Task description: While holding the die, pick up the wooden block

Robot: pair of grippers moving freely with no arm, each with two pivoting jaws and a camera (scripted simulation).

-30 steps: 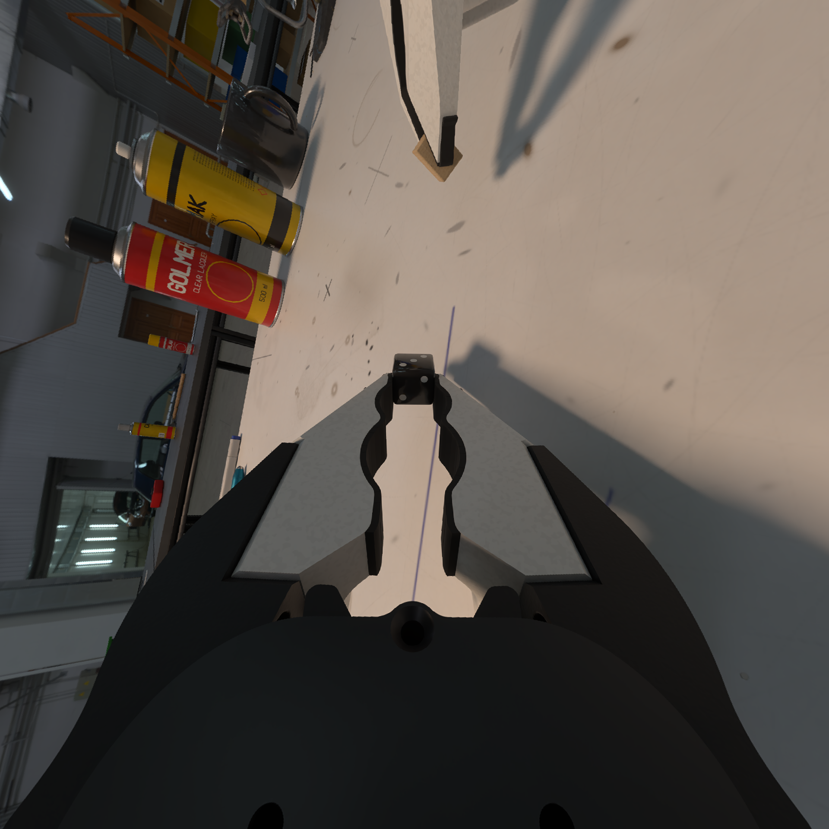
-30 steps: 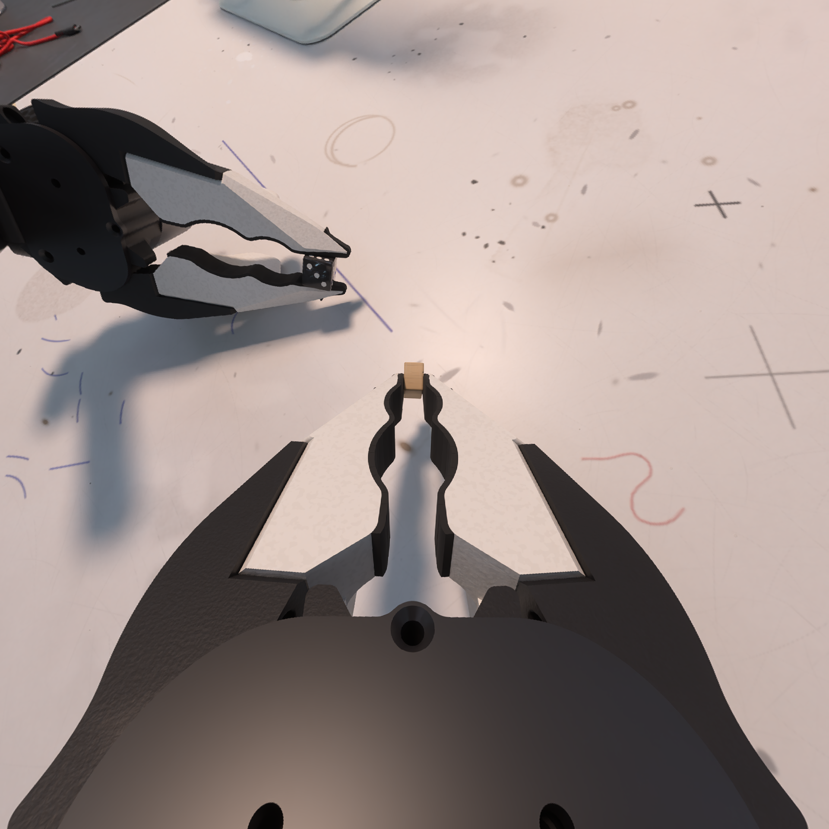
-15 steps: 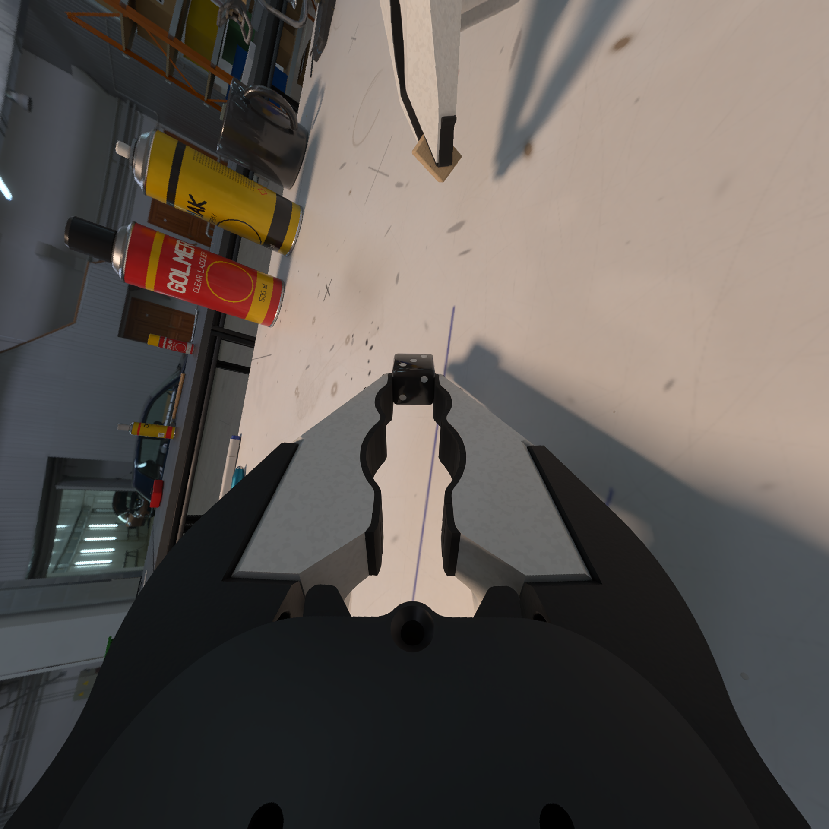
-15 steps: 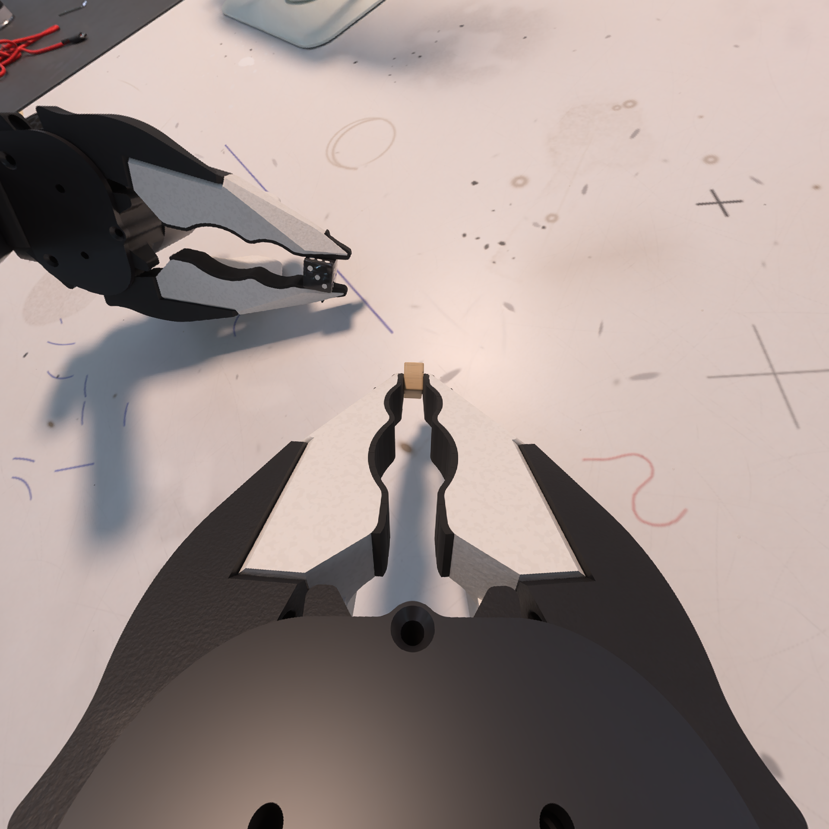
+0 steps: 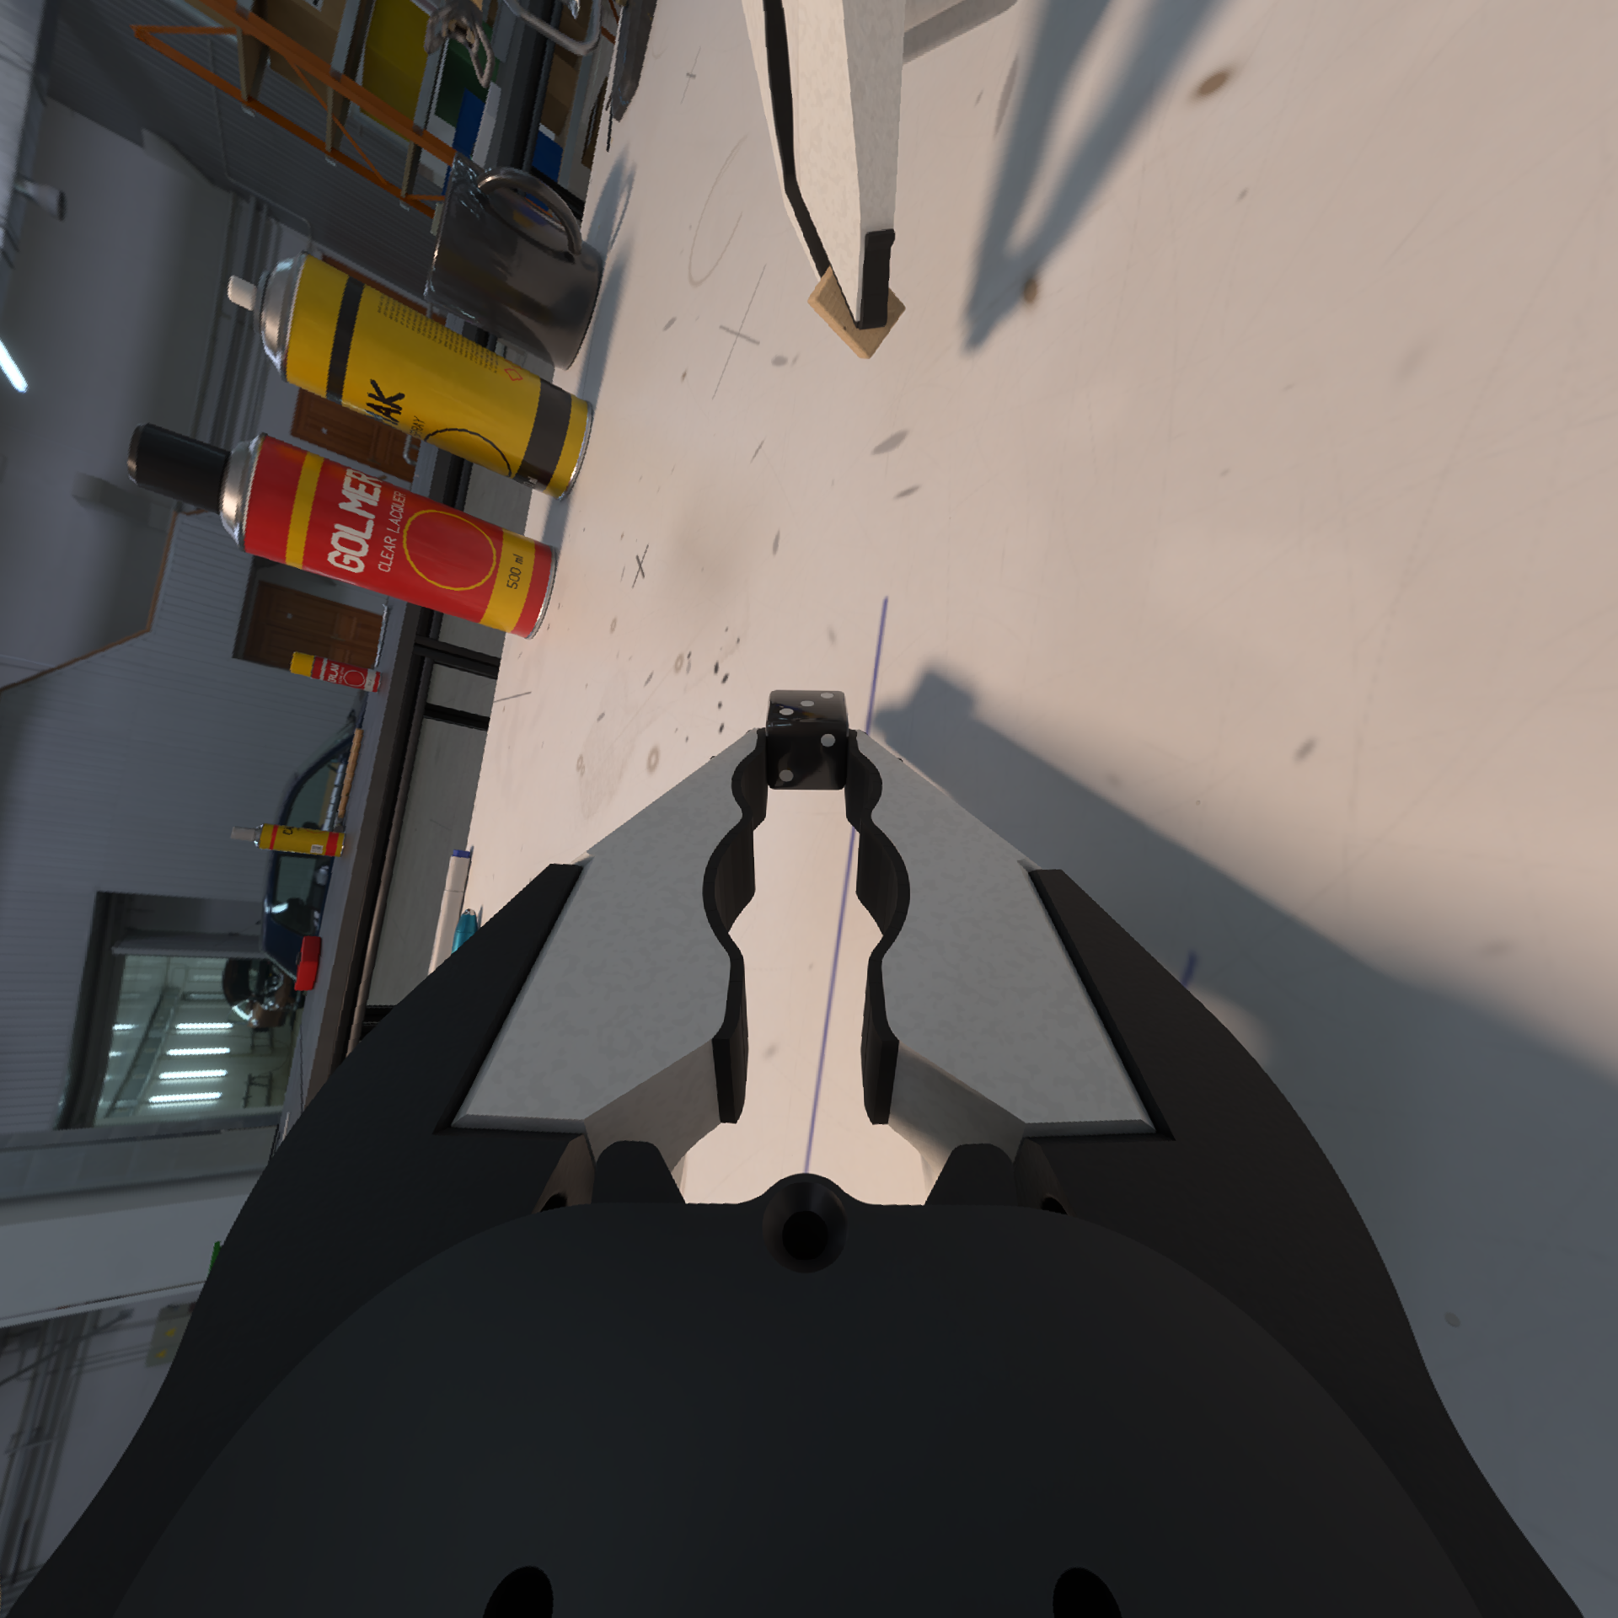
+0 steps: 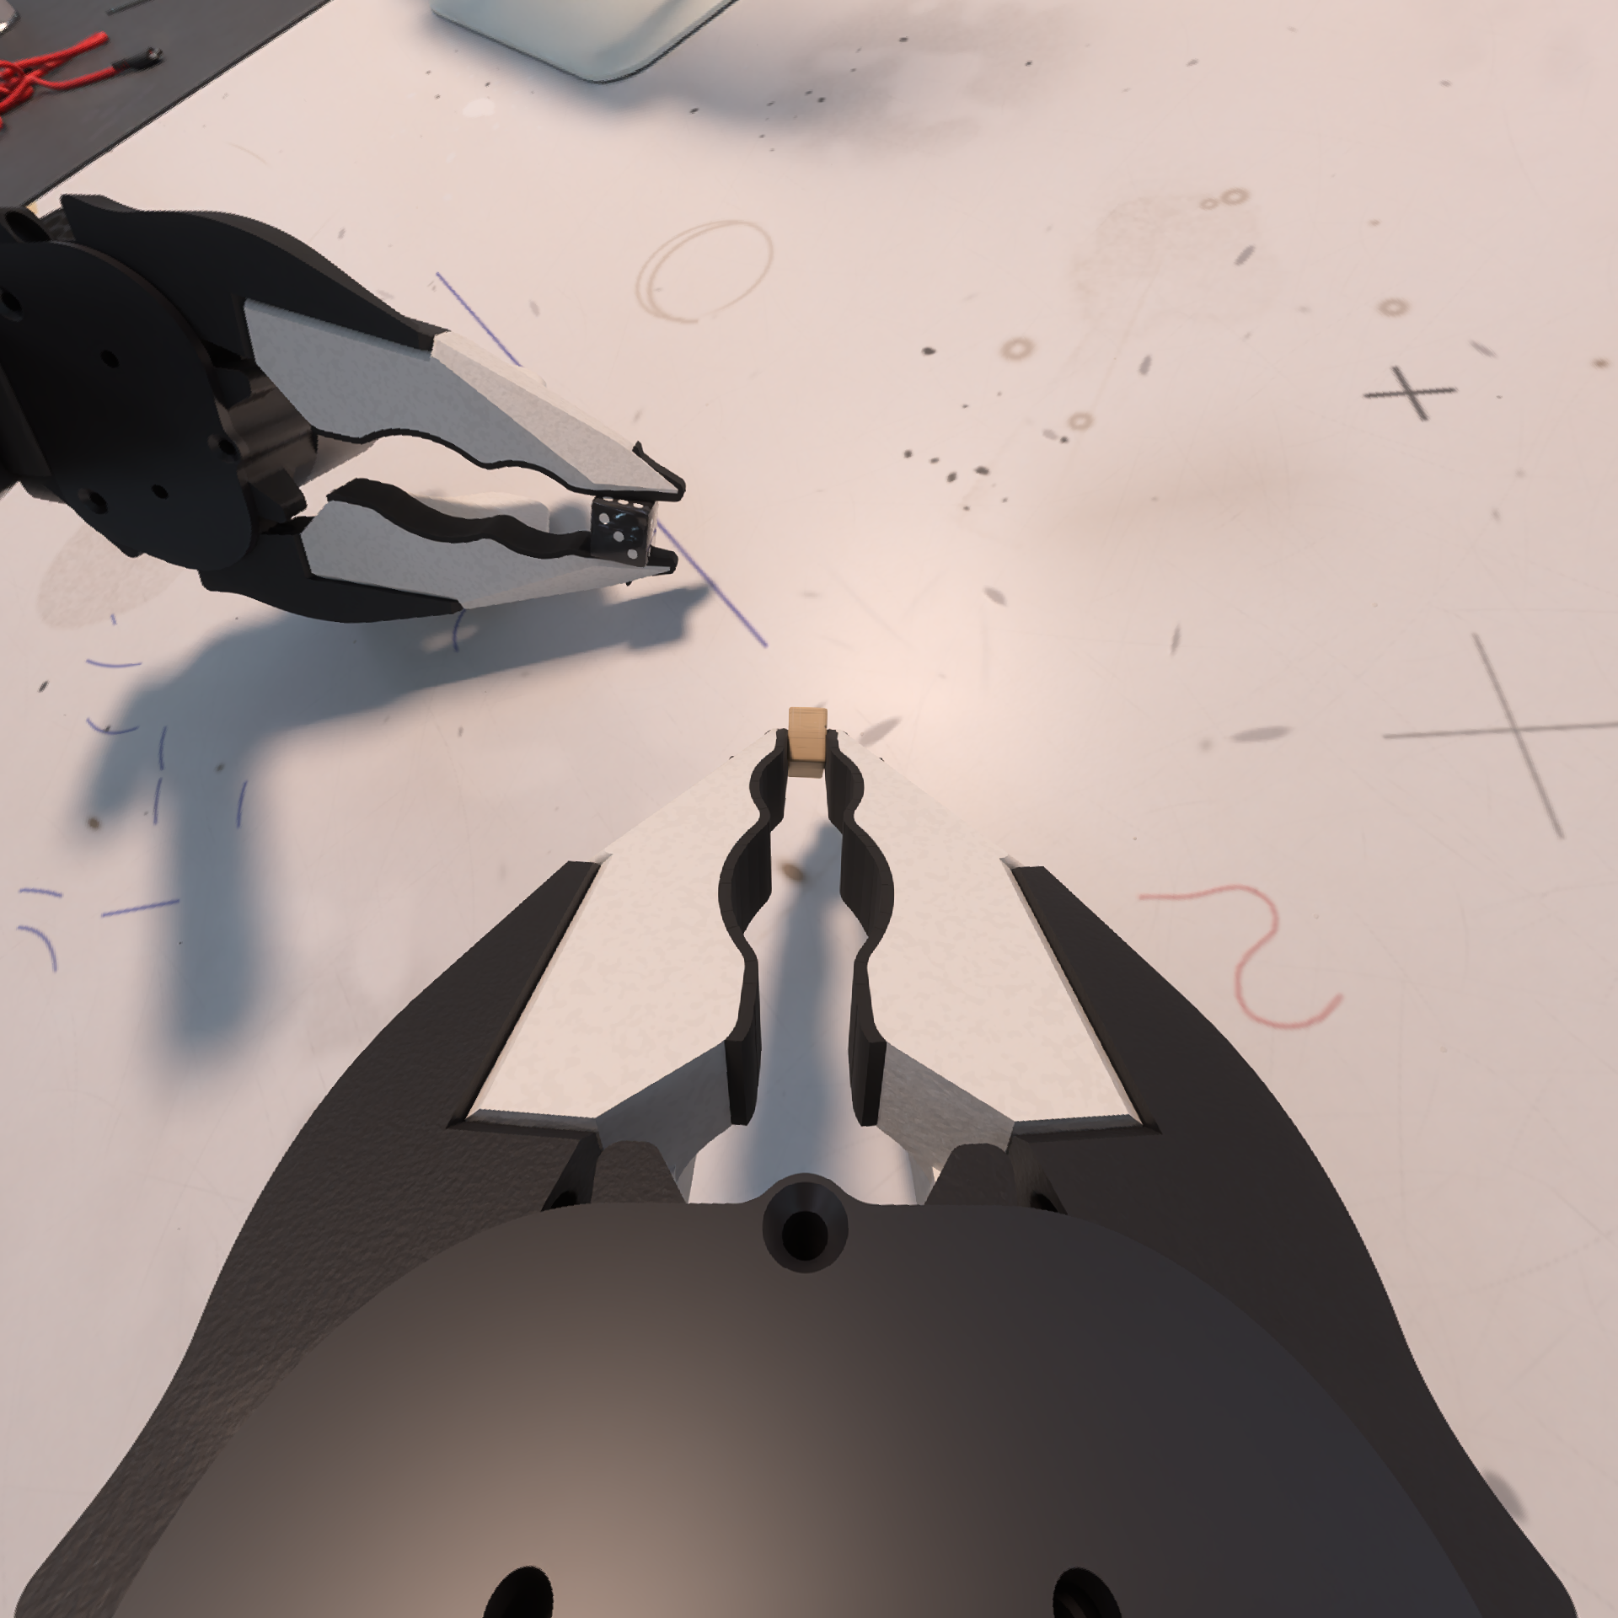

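Observation:
My left gripper (image 5: 807, 755) is shut on a black die with white pips (image 5: 807, 744), held at its fingertips above the white table (image 5: 1226, 613). My right gripper (image 6: 806, 746) is shut on a small light wooden block (image 6: 806, 735) at its fingertips. The right wrist view shows the left gripper (image 6: 655, 525) up and to the left, lying sideways with the die (image 6: 622, 530) between its tips. The left wrist view shows the right gripper's fingers (image 5: 840, 158) ahead with the block (image 5: 854, 322) at their tip. Both grippers cast shadows on the table.
A yellow spray can (image 5: 420, 376), a red spray can (image 5: 385, 543) and a metal jug (image 5: 517, 263) stand at the table's edge. A dark mat with a red cable (image 6: 52, 74) and a pale translucent object (image 6: 595, 35) lie at the far side.

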